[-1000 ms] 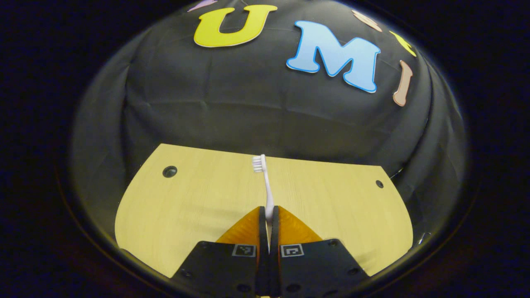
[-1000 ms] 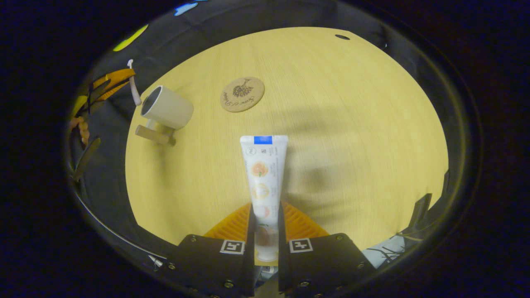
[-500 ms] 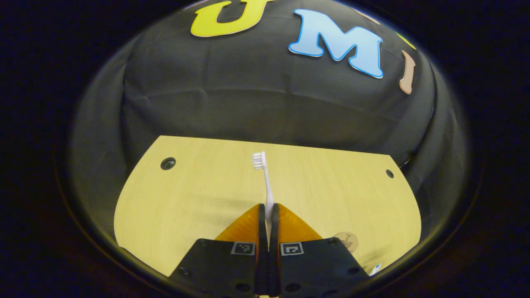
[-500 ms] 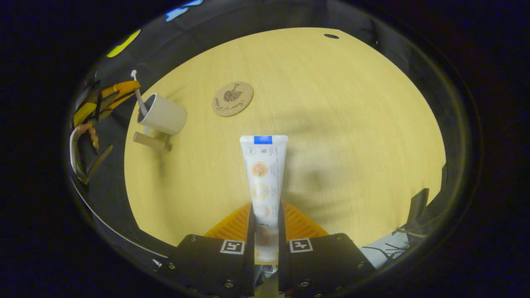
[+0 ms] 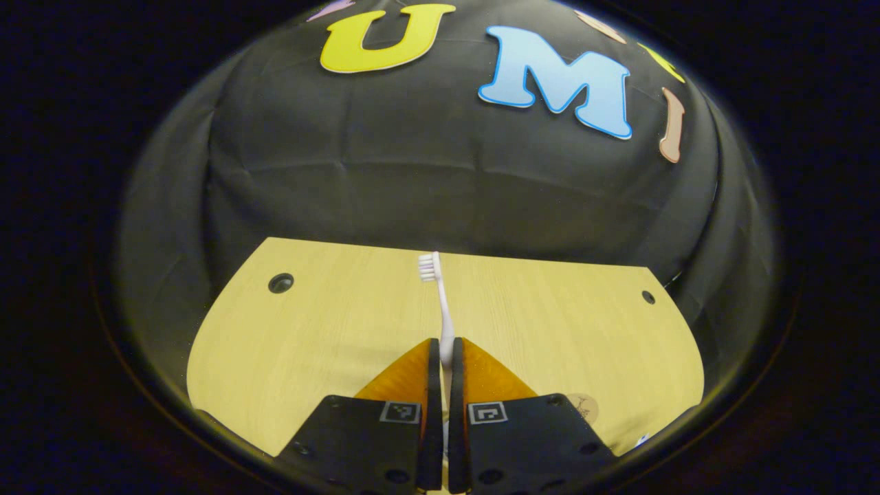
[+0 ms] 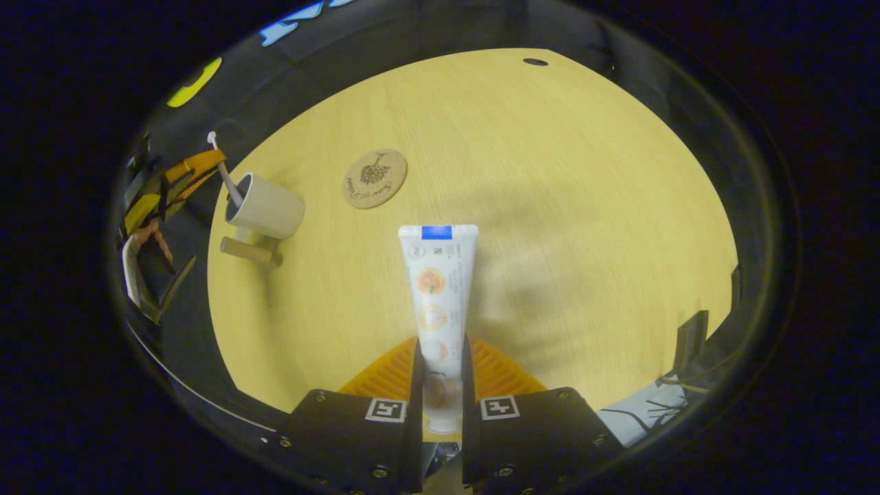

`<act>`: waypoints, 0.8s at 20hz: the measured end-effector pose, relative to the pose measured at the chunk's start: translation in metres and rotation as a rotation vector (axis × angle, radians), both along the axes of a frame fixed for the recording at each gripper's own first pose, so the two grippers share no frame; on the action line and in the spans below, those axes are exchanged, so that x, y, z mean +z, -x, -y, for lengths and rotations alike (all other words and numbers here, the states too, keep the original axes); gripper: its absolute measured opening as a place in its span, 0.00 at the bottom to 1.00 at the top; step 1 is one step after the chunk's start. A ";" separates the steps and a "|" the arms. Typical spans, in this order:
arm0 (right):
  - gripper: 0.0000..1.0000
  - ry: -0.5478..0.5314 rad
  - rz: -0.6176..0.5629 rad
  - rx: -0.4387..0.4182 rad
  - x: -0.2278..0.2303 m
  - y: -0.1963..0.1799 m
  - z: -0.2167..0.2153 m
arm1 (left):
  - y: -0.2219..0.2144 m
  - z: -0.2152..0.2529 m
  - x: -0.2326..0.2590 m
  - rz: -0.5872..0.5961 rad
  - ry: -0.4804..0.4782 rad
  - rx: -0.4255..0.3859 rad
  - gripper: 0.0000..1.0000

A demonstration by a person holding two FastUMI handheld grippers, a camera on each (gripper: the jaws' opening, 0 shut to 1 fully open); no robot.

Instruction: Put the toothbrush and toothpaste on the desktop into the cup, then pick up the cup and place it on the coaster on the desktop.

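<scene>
- Wooden desktop (image 6: 550, 206) carries the cup (image 6: 267, 206) near its left edge, coaster (image 6: 375, 178) just beside it.
- Left gripper (image 5: 440, 357) pinches the toothbrush (image 5: 441, 302), its handle dipping into the cup.
- Right gripper (image 6: 440, 371) pinches the toothpaste (image 6: 438, 289) above the desktop.

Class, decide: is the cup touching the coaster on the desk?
Apart. In the right gripper view, bare desk shows between the cup and the coaster, which lies flat to the cup's right.

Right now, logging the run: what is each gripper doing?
Left gripper: closed on the toothbrush.
Right gripper: closed on the toothpaste.
</scene>
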State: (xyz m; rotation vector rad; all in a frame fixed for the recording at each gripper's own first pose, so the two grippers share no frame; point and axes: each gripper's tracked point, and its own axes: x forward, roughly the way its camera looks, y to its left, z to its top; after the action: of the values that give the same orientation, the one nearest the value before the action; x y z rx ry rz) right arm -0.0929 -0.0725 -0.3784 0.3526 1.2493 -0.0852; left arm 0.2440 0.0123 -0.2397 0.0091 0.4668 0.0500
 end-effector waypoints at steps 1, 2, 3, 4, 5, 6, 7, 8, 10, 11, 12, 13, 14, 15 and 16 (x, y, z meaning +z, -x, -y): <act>0.24 -0.002 0.001 -0.004 0.001 0.000 0.001 | 0.001 0.001 0.003 0.025 -0.021 -0.003 0.15; 0.24 -0.004 0.002 -0.008 0.001 0.001 0.001 | 0.002 0.002 0.004 0.048 -0.047 -0.008 0.15; 0.24 -0.005 0.003 -0.012 0.002 0.000 0.002 | 0.004 0.002 0.004 0.066 -0.074 -0.008 0.12; 0.24 -0.006 0.004 -0.017 0.002 0.001 0.003 | 0.006 0.004 0.003 0.078 -0.093 -0.006 0.11; 0.24 -0.007 0.005 -0.022 0.003 0.001 0.005 | 0.009 0.005 0.002 0.087 -0.099 -0.003 0.11; 0.24 -0.006 0.008 -0.028 0.003 0.002 0.007 | 0.010 0.007 -0.001 0.088 -0.094 -0.002 0.12; 0.24 -0.006 0.010 -0.034 0.003 0.002 0.008 | 0.013 0.007 -0.004 0.086 -0.097 0.009 0.14; 0.24 -0.006 0.012 -0.037 0.001 0.003 0.010 | 0.015 0.008 -0.007 0.081 -0.093 0.007 0.14; 0.24 0.000 0.012 -0.034 -0.001 0.002 0.011 | 0.021 0.016 -0.012 0.070 -0.072 -0.017 0.15; 0.24 0.002 0.015 -0.031 0.000 0.000 0.011 | 0.023 0.015 -0.013 0.070 -0.083 -0.015 0.32; 0.25 0.001 0.023 -0.030 0.001 -0.002 0.010 | 0.025 0.016 -0.011 0.074 -0.086 -0.020 0.35; 0.25 -0.003 0.031 -0.028 0.004 -0.006 0.009 | 0.028 0.019 -0.009 0.079 -0.077 -0.026 0.27; 0.25 -0.005 0.040 -0.025 0.006 -0.009 0.007 | 0.031 0.019 -0.006 0.086 -0.075 -0.021 0.27; 0.25 -0.005 0.049 -0.019 0.008 -0.012 0.006 | 0.033 0.020 -0.004 0.090 -0.070 -0.020 0.34; 0.24 -0.003 0.058 -0.012 0.010 -0.016 0.004 | 0.035 0.018 -0.004 0.094 -0.067 -0.013 0.44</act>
State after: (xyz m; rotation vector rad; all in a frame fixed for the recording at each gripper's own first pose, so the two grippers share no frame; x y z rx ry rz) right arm -0.0772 -0.0768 -0.3684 0.3629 1.1905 -0.0832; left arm 0.2087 -0.0061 -0.2435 0.0751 0.3712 0.0531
